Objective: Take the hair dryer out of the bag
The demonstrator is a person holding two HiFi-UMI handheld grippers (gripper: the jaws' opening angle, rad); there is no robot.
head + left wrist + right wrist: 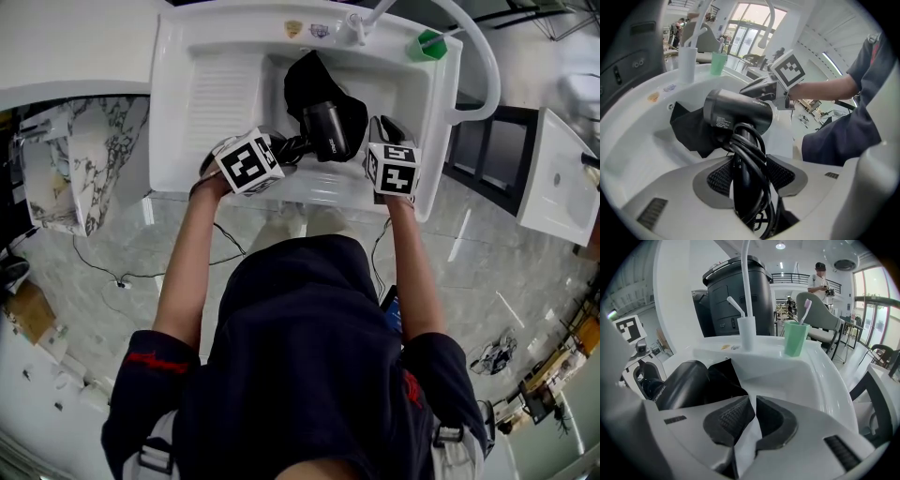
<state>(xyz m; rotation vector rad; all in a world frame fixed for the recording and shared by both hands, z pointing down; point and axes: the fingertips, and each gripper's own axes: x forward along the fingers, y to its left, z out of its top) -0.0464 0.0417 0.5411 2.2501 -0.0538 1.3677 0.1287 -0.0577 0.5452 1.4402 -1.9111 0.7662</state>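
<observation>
Fingers [720, 176] of down-tilted left gripper [749, 176] clamp hair dryer [738, 112].

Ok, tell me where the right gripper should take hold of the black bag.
Pinch the loose raised corner of the bag, coming in from the side where the right gripper is. The fabric there stands thin and empty. The hair dryer fills the rest, its handle clamped in the left gripper.

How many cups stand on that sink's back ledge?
2: a white cup at the middle of the ledge, and a green cup to its right. Others may be hidden.
</observation>
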